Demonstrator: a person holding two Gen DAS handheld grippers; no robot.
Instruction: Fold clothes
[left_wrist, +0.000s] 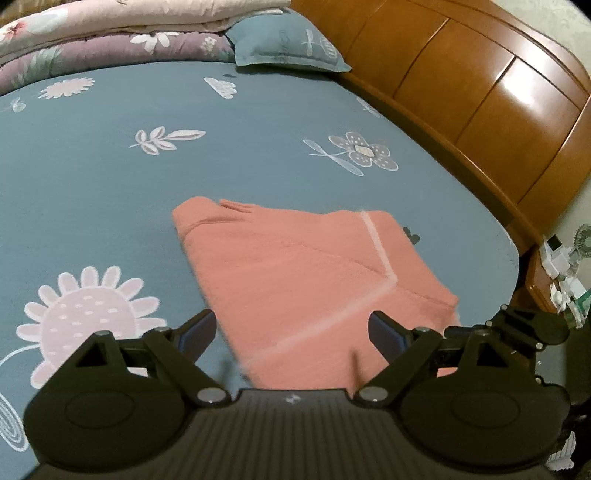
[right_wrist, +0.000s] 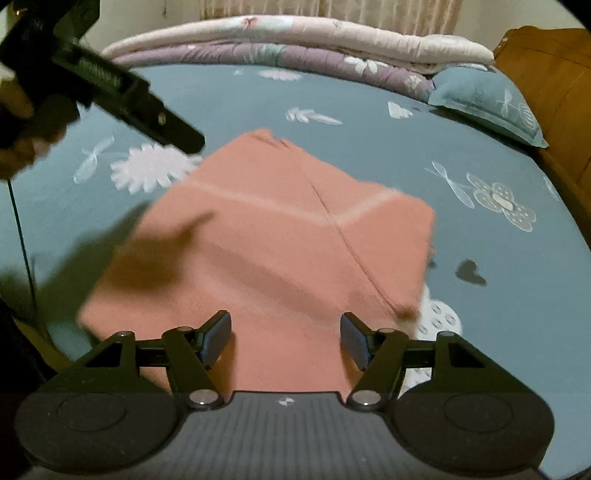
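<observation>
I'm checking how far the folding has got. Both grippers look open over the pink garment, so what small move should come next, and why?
Probably lower the right gripper to the pink garment's near edge and pinch it for another fold. The garment lies partly folded on the blue sheet, a crease running across it. Both the right and left gripper are open and hold nothing.

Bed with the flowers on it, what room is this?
Most likely a bedroom. A blue flowered sheet covers a wide mattress, a wooden headboard stands at one end, and a pillow lies beside folded quilts.
</observation>
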